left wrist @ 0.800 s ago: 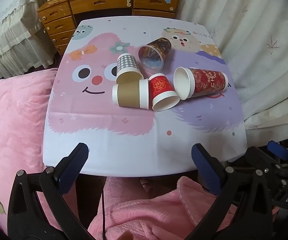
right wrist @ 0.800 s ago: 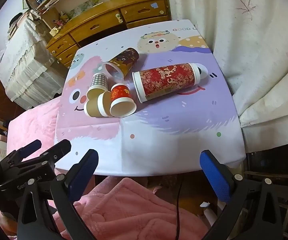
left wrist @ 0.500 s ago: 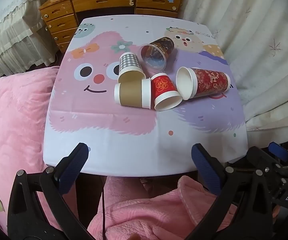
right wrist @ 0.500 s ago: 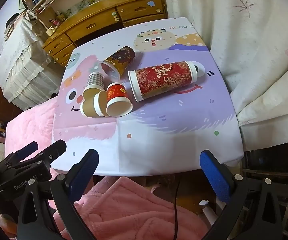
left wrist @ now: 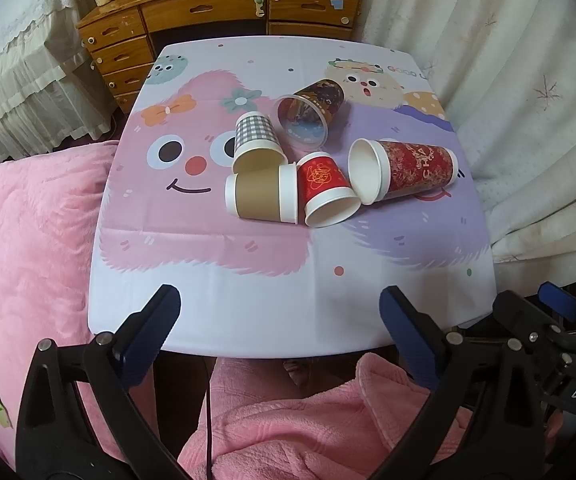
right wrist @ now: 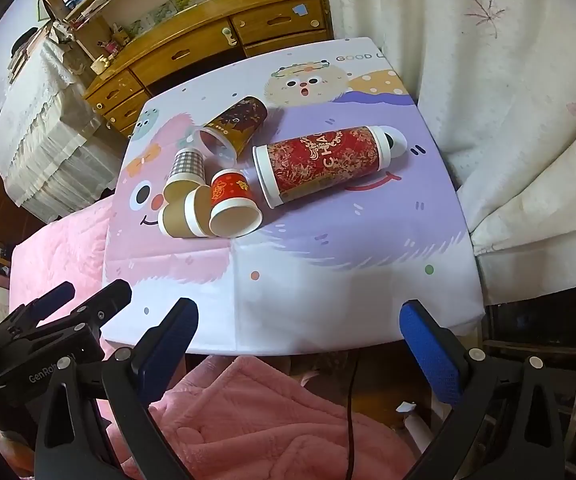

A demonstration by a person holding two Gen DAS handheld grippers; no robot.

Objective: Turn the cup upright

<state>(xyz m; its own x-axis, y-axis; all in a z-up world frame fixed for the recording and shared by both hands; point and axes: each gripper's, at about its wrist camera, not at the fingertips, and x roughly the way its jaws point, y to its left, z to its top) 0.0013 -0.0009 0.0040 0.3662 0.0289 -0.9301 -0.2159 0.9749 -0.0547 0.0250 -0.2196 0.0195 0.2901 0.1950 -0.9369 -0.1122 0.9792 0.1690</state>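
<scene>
Several paper cups lie on their sides in a cluster on the table: a tall red patterned cup, a small red cup, a brown cup, a checked cup and a dark clear-rimmed cup. My left gripper is open and empty, above the table's near edge. My right gripper is open and empty, also at the near edge. Both are well short of the cups.
A wooden dresser stands behind the table. White curtains hang close on the right. A pink blanket lies left and below the near edge. The table has a cartoon cloth.
Both grippers have moved slightly toward the table, so the cups appear a little lower and larger. No cup has moved. Both grippers stay open.
</scene>
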